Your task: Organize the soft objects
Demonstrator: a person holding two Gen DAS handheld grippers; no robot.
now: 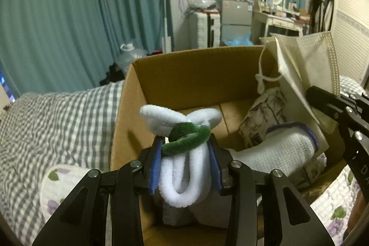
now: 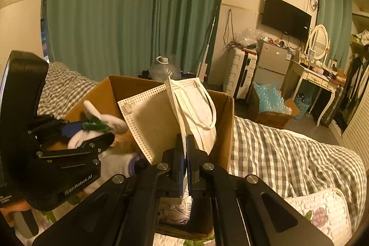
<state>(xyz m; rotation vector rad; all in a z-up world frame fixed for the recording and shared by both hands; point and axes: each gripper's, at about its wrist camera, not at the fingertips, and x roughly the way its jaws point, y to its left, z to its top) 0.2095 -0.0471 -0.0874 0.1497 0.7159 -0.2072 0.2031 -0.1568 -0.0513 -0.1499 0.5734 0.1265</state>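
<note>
My left gripper [image 1: 185, 142] is shut on a bundle of white and green fuzzy pipe cleaners [image 1: 182, 137] and holds it over the near left part of an open cardboard box [image 1: 184, 66]. My right gripper [image 2: 185, 142] is shut on a white face mask [image 2: 193, 107] and holds it over the box's right side [image 2: 221, 130]; the mask also shows in the left wrist view [image 1: 306, 57]. Inside the box lie a white knit glove with a blue cuff [image 1: 276, 151] and a patterned cloth pouch [image 1: 263, 114]. The left gripper also shows in the right wrist view [image 2: 92, 130].
The box sits on a bed with a grey checked cover [image 1: 57, 121] and a floral quilt [image 2: 322, 216]. Teal curtains [image 1: 69, 15], a white suitcase [image 2: 242, 70], a small fridge [image 2: 272, 61], a dressing table with a mirror [image 2: 318, 75] and a wall television [image 2: 286, 17] stand behind.
</note>
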